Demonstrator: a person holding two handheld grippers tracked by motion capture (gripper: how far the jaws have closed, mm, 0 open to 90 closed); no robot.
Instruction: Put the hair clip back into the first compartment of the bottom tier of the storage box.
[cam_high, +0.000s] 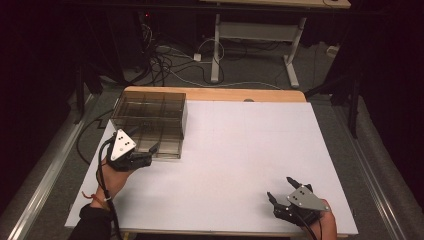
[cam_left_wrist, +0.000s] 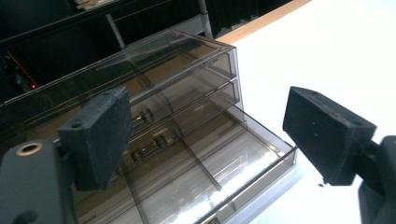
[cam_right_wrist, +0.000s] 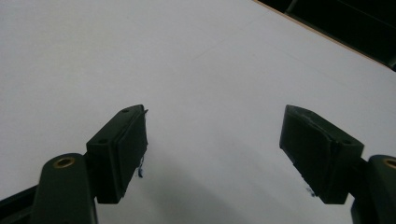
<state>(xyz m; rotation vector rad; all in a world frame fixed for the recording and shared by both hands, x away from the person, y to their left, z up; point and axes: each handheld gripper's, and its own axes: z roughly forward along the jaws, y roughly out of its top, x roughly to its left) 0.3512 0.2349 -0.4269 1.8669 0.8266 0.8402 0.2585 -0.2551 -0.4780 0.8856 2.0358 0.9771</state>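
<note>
Left gripper (cam_high: 150, 148) wide open, at front of smoky box (cam_high: 150, 117) on table's (cam_high: 240, 150) far left. Bottom drawer (cam_left_wrist: 224, 172) out. Small metal bits (cam_left_wrist: 149, 147) inside, too blurry to name. Right gripper (cam_high: 281, 189) wide open, holding nothing, near front right edge.

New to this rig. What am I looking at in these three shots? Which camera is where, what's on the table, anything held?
No robot: a person holds a two-jaw gripper in each hand. The high view looks down on a white table. The left gripper hovers at a smoky clear drawer box with its bottom drawer pulled out; the right gripper is near the front right edge. Each of the other two views rides on a gripper, looking along its black jaws. Small metal parts lie in the drawer. Both grippers are open and hold nothing.
</note>
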